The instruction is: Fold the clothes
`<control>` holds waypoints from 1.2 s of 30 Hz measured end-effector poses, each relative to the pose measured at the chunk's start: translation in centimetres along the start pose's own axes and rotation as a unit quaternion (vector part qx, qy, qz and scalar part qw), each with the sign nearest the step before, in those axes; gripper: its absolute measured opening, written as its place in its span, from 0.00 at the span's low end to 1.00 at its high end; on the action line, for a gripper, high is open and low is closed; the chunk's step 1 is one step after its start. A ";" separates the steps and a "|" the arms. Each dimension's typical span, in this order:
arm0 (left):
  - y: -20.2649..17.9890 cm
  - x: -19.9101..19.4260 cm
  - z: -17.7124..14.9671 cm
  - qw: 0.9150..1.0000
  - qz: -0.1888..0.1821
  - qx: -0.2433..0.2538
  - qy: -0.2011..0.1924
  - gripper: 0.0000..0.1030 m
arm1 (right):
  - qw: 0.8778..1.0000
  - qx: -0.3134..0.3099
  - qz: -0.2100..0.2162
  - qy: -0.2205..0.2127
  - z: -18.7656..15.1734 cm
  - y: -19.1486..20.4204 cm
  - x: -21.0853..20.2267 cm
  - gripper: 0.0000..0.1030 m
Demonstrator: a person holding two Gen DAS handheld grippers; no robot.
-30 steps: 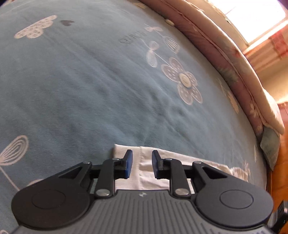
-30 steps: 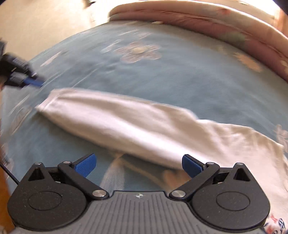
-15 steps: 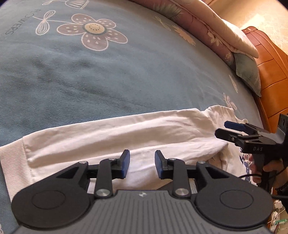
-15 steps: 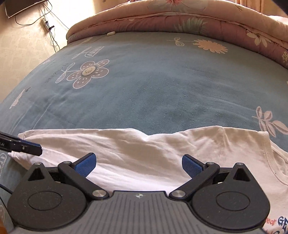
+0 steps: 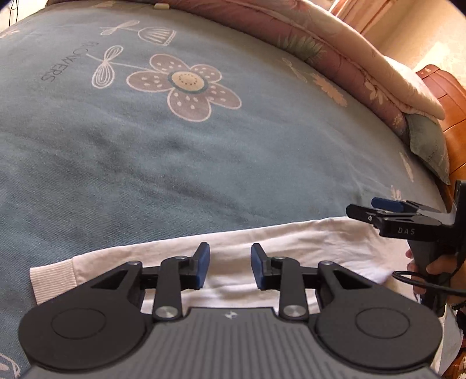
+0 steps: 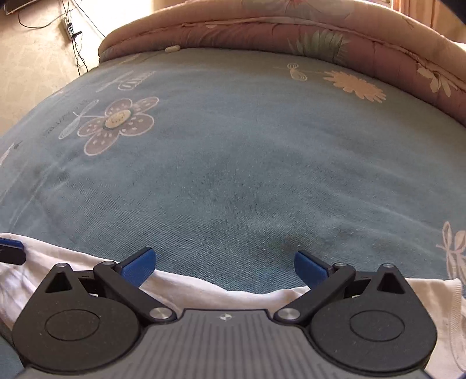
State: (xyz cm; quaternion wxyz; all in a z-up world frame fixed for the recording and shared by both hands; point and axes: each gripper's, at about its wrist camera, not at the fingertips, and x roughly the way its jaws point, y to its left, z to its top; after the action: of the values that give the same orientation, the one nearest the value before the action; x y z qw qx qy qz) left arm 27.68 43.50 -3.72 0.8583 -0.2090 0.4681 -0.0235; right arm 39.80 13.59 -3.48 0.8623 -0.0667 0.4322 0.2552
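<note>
Ahead, shirt (image 6: 233, 288) edge meets bare bedsheet (image 6: 247, 175).

This is a bedroom in a home. A bed under a blue sheet (image 5: 204, 163) printed with flowers fills both views; along the sheet's far edge lies a rolled pink floral quilt (image 6: 291, 32), and a wooden headboard (image 5: 448, 96) stands at the sheet's right end. Cables and a power strip (image 6: 68, 27) hang on the wall beyond its left end.

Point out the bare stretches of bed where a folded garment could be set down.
Free: the blue flower-printed bedspread between the white long-sleeved garment and the rolled pink quilt. Crowded: the near edge, where the garment lies under the open left gripper, its jaws opening, and the open right gripper.
</note>
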 end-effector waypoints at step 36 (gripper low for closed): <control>3.1 -1.1 -0.3 0.998 0.063 -0.008 0.031 0.39 | 0.994 0.079 0.076 0.002 0.4 1.6 0.5 1.00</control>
State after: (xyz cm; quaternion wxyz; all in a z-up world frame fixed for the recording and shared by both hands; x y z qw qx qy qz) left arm 26.30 46.43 -4.16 0.8416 -0.1851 0.5067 0.0276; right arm 39.56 15.30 -3.42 0.8421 0.0342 0.4568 0.2846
